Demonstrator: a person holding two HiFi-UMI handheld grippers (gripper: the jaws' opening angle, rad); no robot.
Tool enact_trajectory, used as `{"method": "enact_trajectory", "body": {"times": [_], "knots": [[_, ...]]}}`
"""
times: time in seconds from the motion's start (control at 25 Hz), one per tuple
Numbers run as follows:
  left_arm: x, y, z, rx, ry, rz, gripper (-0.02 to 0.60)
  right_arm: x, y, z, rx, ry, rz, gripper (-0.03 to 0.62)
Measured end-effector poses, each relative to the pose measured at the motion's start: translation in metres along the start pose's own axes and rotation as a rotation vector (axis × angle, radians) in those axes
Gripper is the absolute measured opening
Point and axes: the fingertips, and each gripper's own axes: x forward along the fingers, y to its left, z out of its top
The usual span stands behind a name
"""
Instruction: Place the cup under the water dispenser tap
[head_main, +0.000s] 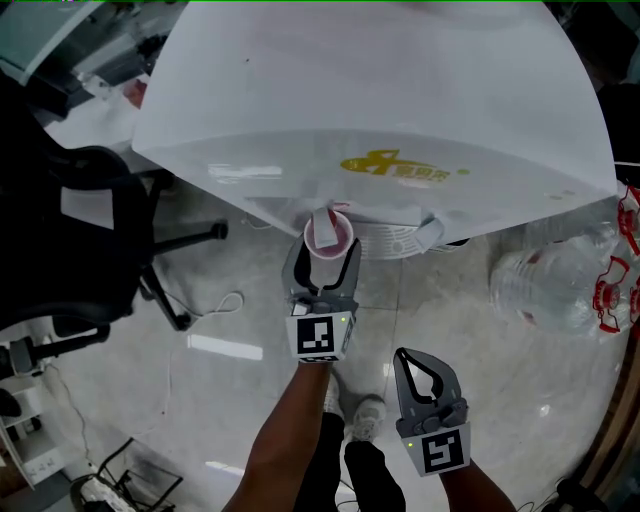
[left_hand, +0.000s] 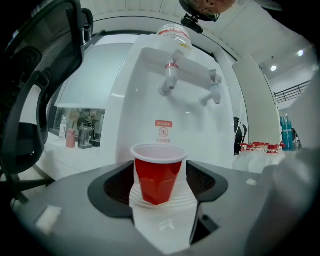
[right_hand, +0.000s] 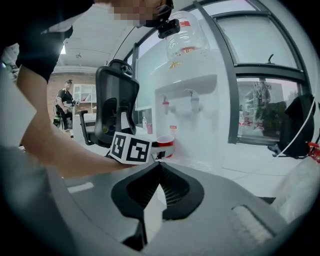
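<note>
An office chair (head_main: 95, 230) stands at the left. The left gripper (head_main: 324, 262) has its fingers spread on either side of a red cup (left_hand: 158, 175). The cup stands on the drip tray (head_main: 395, 240) of a white water dispenser (head_main: 380, 90), below its taps (left_hand: 169, 80). The right gripper (head_main: 402, 356) is empty, fingers pressed together. Water bottles (head_main: 560, 285) lie at the right.

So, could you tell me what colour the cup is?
The cup is red, white inside; left gripper view shows it best.
</note>
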Motion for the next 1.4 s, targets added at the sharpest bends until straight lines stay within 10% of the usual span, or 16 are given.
{"method": "enact_trajectory", "body": {"times": [0.36,0.84,1.4], "knots": [[0.003,-0.005,-0.013,0.007,0.062,-0.037,0.414,0.001,0.003,0.006,0.004,-0.017,-0.003,0.003],[-0.072,-0.013,0.01,0.029,0.097,-0.045,0.387,-0.016,0.01,0.034,-0.042,-0.055,-0.061,0.003],[-0.178,-0.047,0.148,0.07,0.039,-0.039,0.037,-0.093,0.02,0.112,-0.199,-0.035,-0.118,0.003]]}}
